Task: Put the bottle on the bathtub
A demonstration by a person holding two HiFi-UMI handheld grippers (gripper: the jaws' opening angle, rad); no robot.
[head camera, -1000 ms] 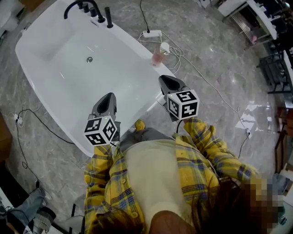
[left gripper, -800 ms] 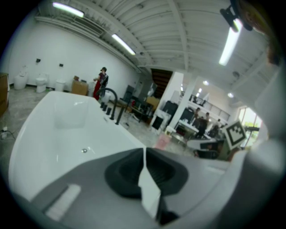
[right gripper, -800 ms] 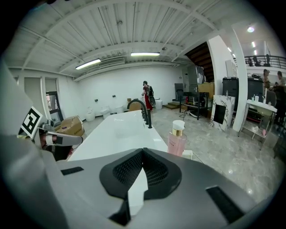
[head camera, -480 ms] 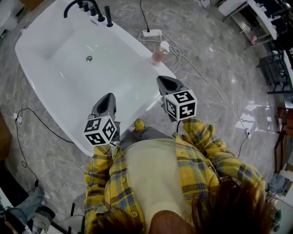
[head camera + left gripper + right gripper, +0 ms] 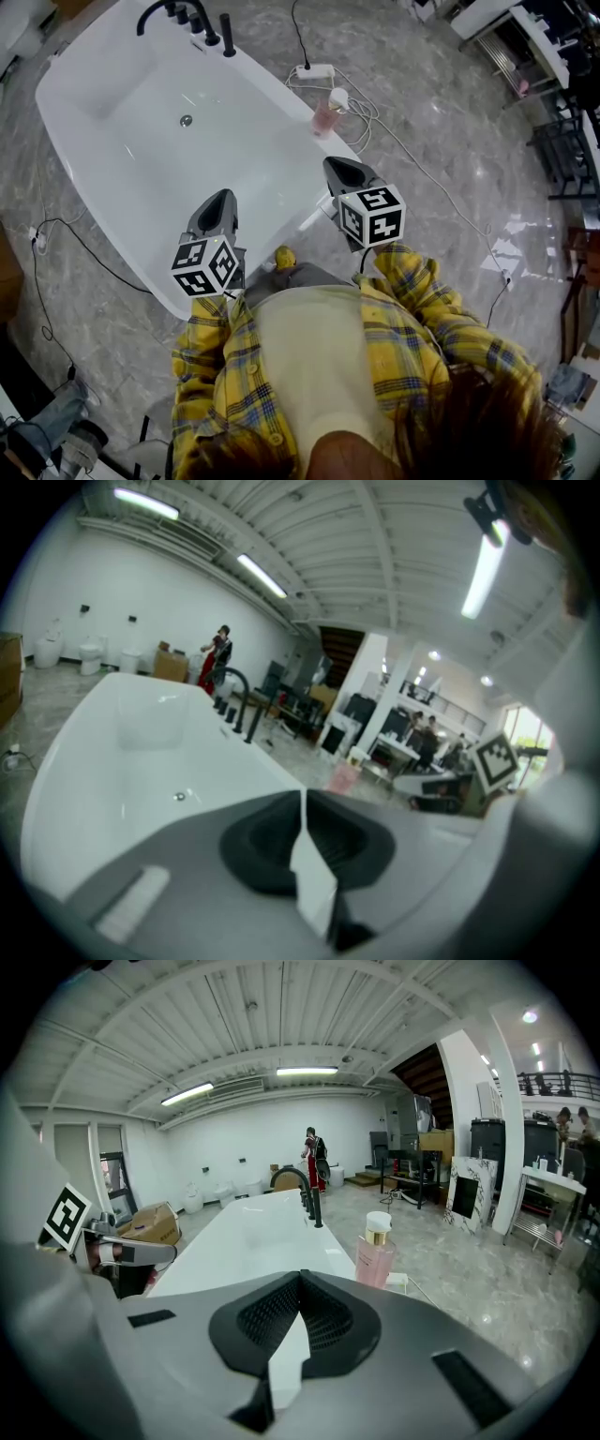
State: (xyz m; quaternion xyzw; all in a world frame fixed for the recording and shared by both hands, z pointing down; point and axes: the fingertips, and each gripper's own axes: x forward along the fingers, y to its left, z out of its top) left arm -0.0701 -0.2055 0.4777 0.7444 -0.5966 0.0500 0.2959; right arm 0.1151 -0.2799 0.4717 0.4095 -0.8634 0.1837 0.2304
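Observation:
A pink bottle (image 5: 327,112) with a white cap stands upright on the right rim of the white bathtub (image 5: 103,94); the right gripper view shows the same bottle (image 5: 376,1251) just beyond the jaws, and it is small in the left gripper view (image 5: 343,775). My right gripper (image 5: 339,172) hovers over the tub's near right rim, a short way back from the bottle, jaws shut and empty. Over the tub's near end my left gripper (image 5: 217,208) is also shut with nothing in it.
A black faucet (image 5: 178,19) stands at the tub's far end, and a drain (image 5: 186,120) marks its floor. A white power strip (image 5: 314,70) with cables lies on the marble floor behind the bottle. More cable (image 5: 56,244) trails on the left. Shelving (image 5: 562,141) stands at right.
The view shifted slightly. Both grippers stay almost where they were, and the bottle stands unmoved on the rim.

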